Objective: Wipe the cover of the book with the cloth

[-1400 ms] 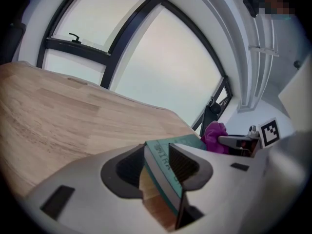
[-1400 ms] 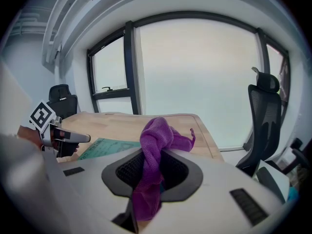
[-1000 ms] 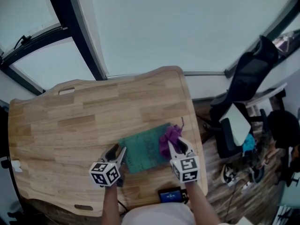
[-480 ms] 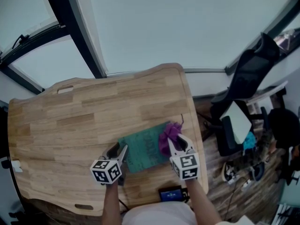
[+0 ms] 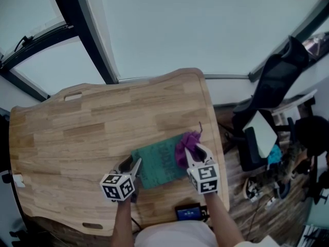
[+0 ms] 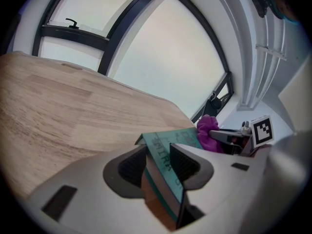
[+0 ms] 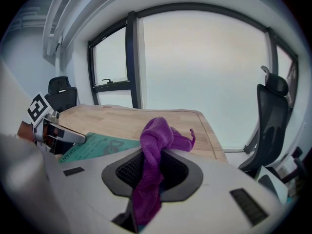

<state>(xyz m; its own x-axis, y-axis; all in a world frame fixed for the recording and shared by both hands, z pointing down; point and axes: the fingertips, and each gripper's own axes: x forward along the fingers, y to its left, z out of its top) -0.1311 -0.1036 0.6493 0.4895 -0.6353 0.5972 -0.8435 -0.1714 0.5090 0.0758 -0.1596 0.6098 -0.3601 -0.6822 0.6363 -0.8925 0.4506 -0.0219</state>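
Close to the person's body, the left gripper (image 6: 163,162) is clamped on the near-left corner of the teal hardcover book (image 5: 159,161), steadying it. Just right of it, the right gripper (image 7: 153,172) is closed tight on the bunched purple cloth (image 5: 186,145), which rests on the cover's right end. Over the last second it has only crept slightly forward, so most of the cover likely remains unwiped. That end lies near the right edge of the light wooden table (image 5: 77,138). Bare wood spreads left and beyond. Farther right stands a black office chair (image 5: 272,86).
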